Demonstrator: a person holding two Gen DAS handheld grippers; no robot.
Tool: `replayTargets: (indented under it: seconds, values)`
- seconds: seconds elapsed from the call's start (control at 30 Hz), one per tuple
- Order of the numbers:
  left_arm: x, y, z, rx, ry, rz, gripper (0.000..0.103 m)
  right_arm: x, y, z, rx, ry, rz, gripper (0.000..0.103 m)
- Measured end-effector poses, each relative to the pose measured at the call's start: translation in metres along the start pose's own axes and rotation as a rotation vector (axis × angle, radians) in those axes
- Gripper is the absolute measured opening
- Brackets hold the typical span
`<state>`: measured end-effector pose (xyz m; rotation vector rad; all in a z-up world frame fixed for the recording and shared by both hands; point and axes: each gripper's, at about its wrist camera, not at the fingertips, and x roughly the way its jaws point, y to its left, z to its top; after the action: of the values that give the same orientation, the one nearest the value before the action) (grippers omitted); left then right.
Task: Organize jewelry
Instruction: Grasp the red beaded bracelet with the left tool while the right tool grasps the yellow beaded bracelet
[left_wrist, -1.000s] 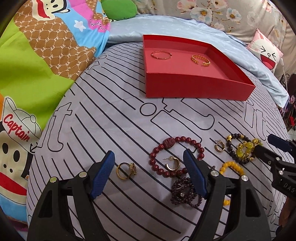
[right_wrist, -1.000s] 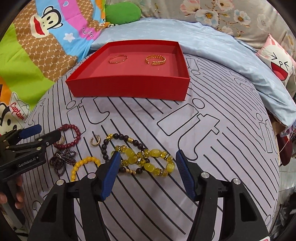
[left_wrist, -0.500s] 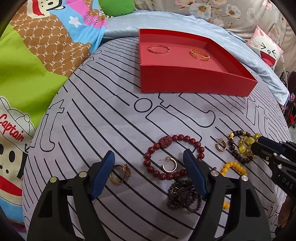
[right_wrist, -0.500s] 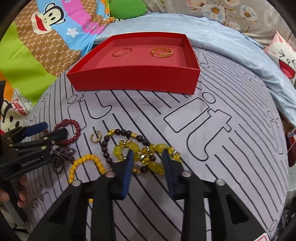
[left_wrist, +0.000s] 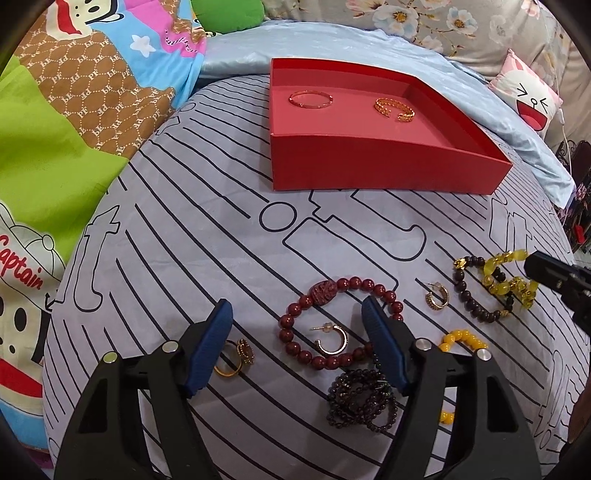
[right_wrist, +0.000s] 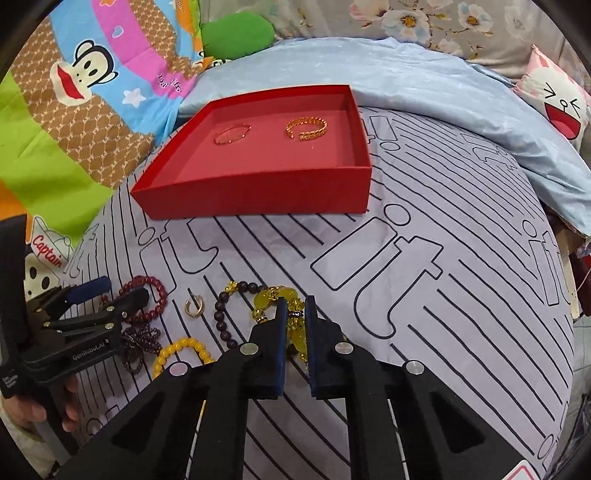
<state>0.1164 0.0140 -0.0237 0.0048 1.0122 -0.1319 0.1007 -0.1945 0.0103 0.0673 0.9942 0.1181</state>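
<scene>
A: Jewelry is seen scattered on the striped sheet (left_wrist: 192, 236) in the left wrist view. How are the fingers set there?

B: The left gripper (left_wrist: 297, 325) is held spread wide, with nothing pinched. A red bead bracelet (left_wrist: 340, 325) and a gold hoop earring (left_wrist: 330, 339) are framed between its fingers; a gold ring (left_wrist: 234, 358) is seen just beside the left blue pad, and a dark bead bracelet (left_wrist: 364, 397) is partly covered by the right one.

A: And toward the right edge?

B: A yellow and dark bead bracelet (left_wrist: 495, 288) is laid there, its long axis running left to right, with the tip of the right gripper (left_wrist: 554, 275) touching its far end. A second hoop earring (left_wrist: 437, 301) and a yellow bead bracelet (left_wrist: 461, 338) are found near it. The red box (left_wrist: 384, 177) is placed farther back, holding a thin bangle (left_wrist: 310, 99) and a chain-link cuff (left_wrist: 393, 109), well apart from each other.

A: What is shown in the right wrist view?

B: The right gripper (right_wrist: 295, 306) is seen nearly pressed together, pinching the yellow and dark bead bracelet (right_wrist: 266, 299). Large translucent yellow beads are caught between the pads, while the dark beads are looped out to the left. The left gripper (right_wrist: 110, 291) is seen at the left edge, spread over the red bead bracelet (right_wrist: 151, 291). The red box (right_wrist: 258, 192) is seen beyond, on the sheet.
</scene>
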Motion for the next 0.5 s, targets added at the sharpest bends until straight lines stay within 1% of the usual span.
replayTargets:
  seconds: [0.13,0.2,0.23,0.3,0.4,0.5]
  values:
    - [0.001,-0.001,0.002,0.013,-0.008,0.002,0.061,0.001,-0.006,0.001,0.022,0.005,-0.003,0.009]
    - [0.001,-0.001,0.002,0.022,-0.014,0.000,0.054,0.001,-0.008,0.000,0.029,0.008,-0.007,0.009]
    - [0.001,-0.001,0.003,0.024,-0.016,-0.001,0.053,0.002,-0.010,0.000,0.038,0.012,-0.010,0.009]
    - [0.001,-0.001,0.004,0.029,-0.018,-0.011,0.044,0.003,-0.012,-0.001,0.052,0.018,-0.009,0.009]
    - [0.001,-0.001,0.005,0.029,-0.018,-0.025,0.036,0.007,-0.019,-0.002,0.086,0.038,0.007,0.009]
    - [0.001,-0.001,0.006,0.027,-0.015,-0.040,0.022,0.009,-0.020,-0.004,0.092,0.044,0.009,0.009]
